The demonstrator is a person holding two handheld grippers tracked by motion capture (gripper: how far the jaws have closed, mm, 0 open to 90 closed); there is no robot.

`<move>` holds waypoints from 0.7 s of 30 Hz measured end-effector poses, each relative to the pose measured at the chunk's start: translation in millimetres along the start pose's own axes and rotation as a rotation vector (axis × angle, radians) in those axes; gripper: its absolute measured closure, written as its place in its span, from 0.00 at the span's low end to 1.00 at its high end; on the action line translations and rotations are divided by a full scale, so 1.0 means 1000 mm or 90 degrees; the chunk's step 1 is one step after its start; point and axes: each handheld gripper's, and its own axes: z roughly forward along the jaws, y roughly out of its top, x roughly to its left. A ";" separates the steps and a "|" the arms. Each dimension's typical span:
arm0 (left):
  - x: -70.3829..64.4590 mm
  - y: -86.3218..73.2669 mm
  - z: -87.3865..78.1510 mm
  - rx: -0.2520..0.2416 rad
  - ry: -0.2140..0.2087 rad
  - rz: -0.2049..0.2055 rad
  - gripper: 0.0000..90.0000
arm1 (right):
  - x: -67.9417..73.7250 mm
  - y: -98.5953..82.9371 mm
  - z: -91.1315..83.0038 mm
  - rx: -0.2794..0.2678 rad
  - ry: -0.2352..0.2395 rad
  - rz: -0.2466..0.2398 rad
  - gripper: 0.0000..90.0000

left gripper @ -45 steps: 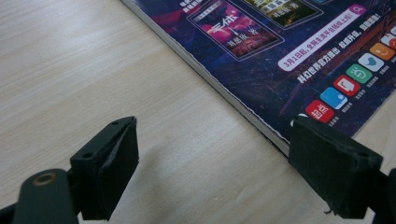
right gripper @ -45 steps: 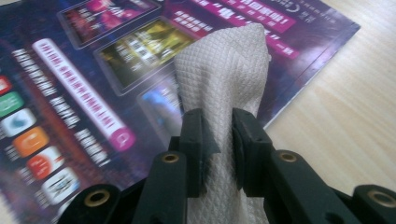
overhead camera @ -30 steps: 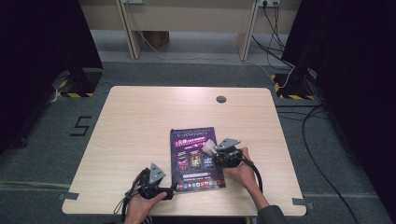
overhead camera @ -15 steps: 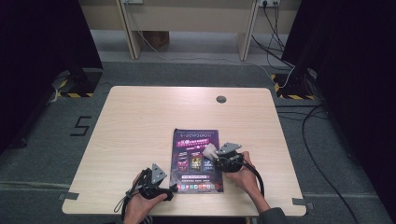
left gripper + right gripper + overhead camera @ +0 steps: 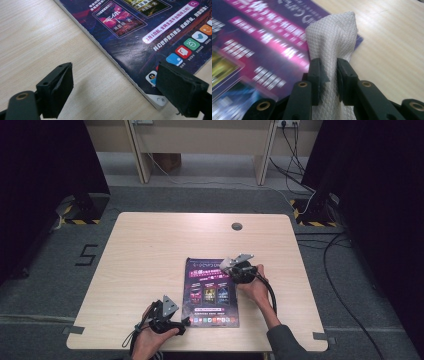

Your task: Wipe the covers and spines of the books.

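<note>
A dark purple magazine (image 5: 210,292) lies flat near the table's front edge. My right gripper (image 5: 229,266) sits over its upper right part, shut on a folded white cloth (image 5: 335,46) that stands up between the jaws and touches the cover (image 5: 262,45). My left gripper (image 5: 184,324) rests at the magazine's lower left corner (image 5: 155,100), open, with one jaw over bare wood and the other over the cover's edge. Nothing is held between those jaws.
The light wooden table (image 5: 150,250) has a round cable hole (image 5: 237,226) at its far side. Cables trail on the grey floor to the right. A desk frame stands beyond the table.
My right gripper with the cloth has slid toward the left and a little nearer over the magazine's cover. The left gripper has barely moved.
</note>
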 end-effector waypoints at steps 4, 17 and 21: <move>0.000 0.000 0.000 0.000 -0.001 -0.001 0.15 | -0.009 0.012 0.010 0.013 -0.015 0.021 0.83; 0.002 0.000 0.001 0.003 -0.007 -0.005 0.15 | 0.007 0.040 0.030 0.019 -0.024 -0.002 0.84; 0.002 0.000 0.001 0.004 -0.008 -0.005 0.15 | 0.022 0.050 0.037 0.013 -0.014 -0.011 0.84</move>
